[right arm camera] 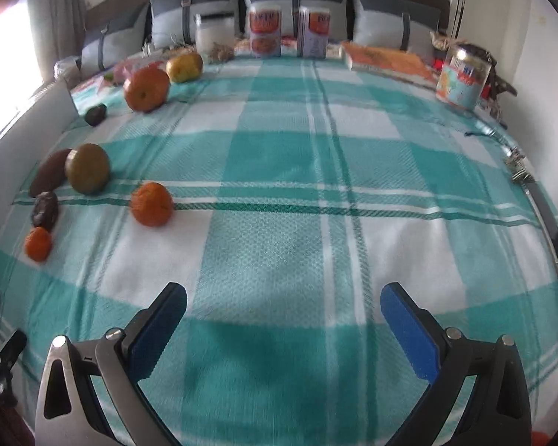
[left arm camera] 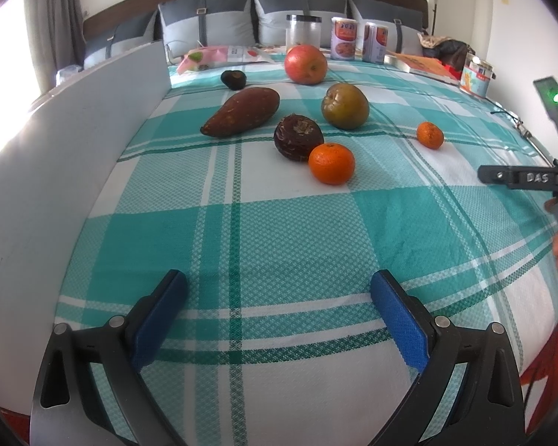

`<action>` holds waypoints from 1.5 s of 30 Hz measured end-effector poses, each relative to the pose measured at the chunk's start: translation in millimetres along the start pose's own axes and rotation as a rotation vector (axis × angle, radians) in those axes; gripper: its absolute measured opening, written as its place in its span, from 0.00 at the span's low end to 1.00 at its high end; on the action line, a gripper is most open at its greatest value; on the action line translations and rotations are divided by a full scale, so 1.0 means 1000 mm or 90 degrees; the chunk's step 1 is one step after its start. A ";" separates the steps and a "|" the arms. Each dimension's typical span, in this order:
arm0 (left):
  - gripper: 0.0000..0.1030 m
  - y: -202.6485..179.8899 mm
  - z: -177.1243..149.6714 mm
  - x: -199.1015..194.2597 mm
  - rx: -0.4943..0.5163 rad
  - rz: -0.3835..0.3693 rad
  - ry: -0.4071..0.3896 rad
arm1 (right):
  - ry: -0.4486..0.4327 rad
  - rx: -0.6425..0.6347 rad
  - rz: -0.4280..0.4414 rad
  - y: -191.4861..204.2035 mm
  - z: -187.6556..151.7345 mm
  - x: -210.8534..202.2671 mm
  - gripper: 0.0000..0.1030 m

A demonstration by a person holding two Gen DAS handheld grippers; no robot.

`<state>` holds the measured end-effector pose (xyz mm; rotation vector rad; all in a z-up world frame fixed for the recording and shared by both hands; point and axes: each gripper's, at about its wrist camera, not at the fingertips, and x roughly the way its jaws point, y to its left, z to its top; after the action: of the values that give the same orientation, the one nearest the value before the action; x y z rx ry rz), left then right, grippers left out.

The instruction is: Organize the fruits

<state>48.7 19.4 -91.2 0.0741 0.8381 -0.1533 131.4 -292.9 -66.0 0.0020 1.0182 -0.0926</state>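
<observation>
On the teal checked cloth [left arm camera: 279,230] lie a red apple [left arm camera: 305,64], a green-brown pear [left arm camera: 345,106], a sweet potato [left arm camera: 241,116], a dark round root [left arm camera: 298,137], a big mandarin [left arm camera: 331,163], a small mandarin [left arm camera: 430,134] and a dark avocado [left arm camera: 233,79]. My left gripper [left arm camera: 279,316] is open and empty, well short of them. My right gripper [right arm camera: 283,325] is open and empty; the fruits lie to its far left: the nearest mandarin [right arm camera: 151,204], the pear [right arm camera: 87,173], the apple [right arm camera: 147,89].
A grey board [left arm camera: 74,156] stands along the left edge. Cans [left arm camera: 344,38], a jar [left arm camera: 303,32], a book [left arm camera: 425,64] and a tin [left arm camera: 476,74] line the back and right. Pillows [left arm camera: 204,26] are behind. The right gripper's body [left arm camera: 528,178] shows at the right edge.
</observation>
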 end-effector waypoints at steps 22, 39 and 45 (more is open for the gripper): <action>0.94 0.056 0.181 0.116 -0.076 -0.059 0.158 | -0.032 0.009 0.003 0.000 -0.007 0.000 1.00; 0.47 0.076 0.116 0.076 -0.151 -0.086 0.147 | -0.077 -0.020 0.214 0.020 0.012 -0.020 0.97; 0.61 0.078 0.095 0.059 -0.123 -0.089 0.153 | 0.018 -0.145 0.203 0.077 0.053 0.024 0.55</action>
<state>170.0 77.9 -70.8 -0.1501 1.0941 -0.1961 194.9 -220.7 -61.7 -0.0419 1.0403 0.3148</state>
